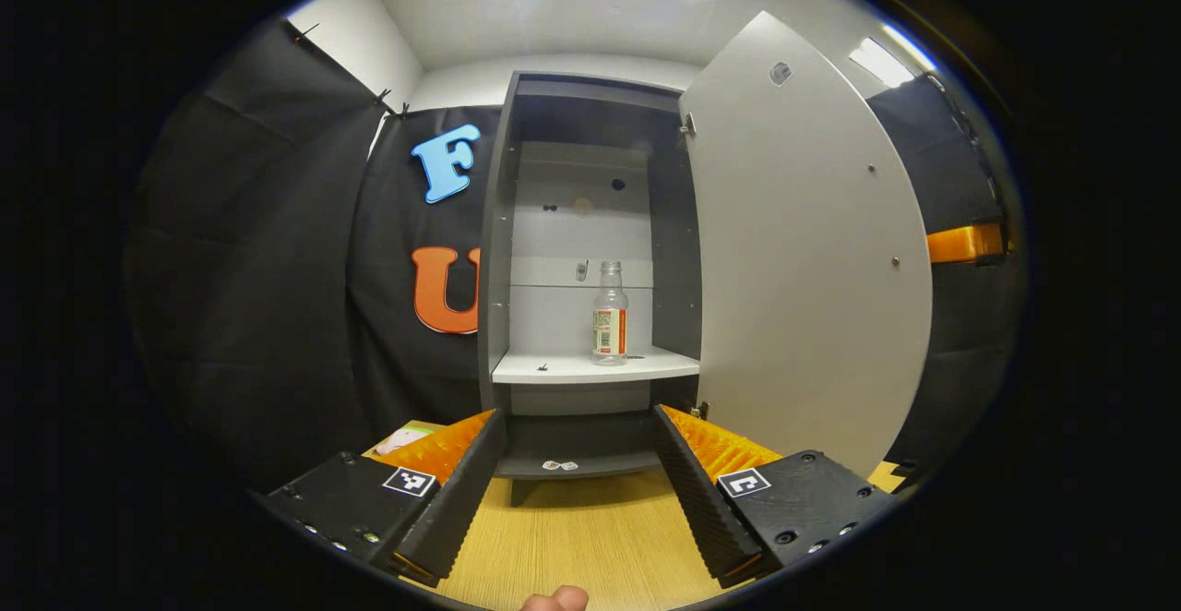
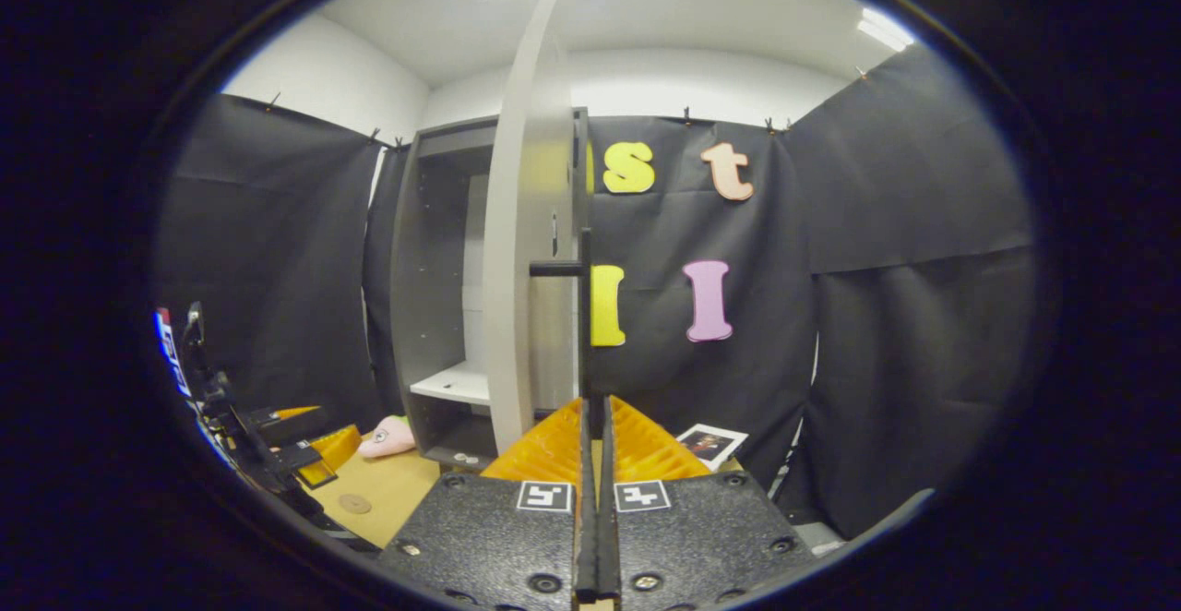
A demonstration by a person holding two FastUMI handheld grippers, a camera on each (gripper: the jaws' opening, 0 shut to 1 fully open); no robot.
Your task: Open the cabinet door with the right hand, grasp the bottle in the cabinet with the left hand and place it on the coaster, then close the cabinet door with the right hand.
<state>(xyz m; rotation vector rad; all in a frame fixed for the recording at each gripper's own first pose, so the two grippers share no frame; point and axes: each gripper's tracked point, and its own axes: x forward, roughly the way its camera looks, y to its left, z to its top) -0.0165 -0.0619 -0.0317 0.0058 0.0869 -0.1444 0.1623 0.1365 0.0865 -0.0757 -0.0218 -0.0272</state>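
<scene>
A clear, capless bottle is standing upright on the cabinet shelf, its label unreadable, while the left gripper is gaping wide and the right gripper is pinching the door handle.

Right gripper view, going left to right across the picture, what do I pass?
Left gripper at the left edge → pink soft toy on the table → open cabinet → cabinet door seen edge-on → door handle, which the right gripper is shut on → photo card.
</scene>
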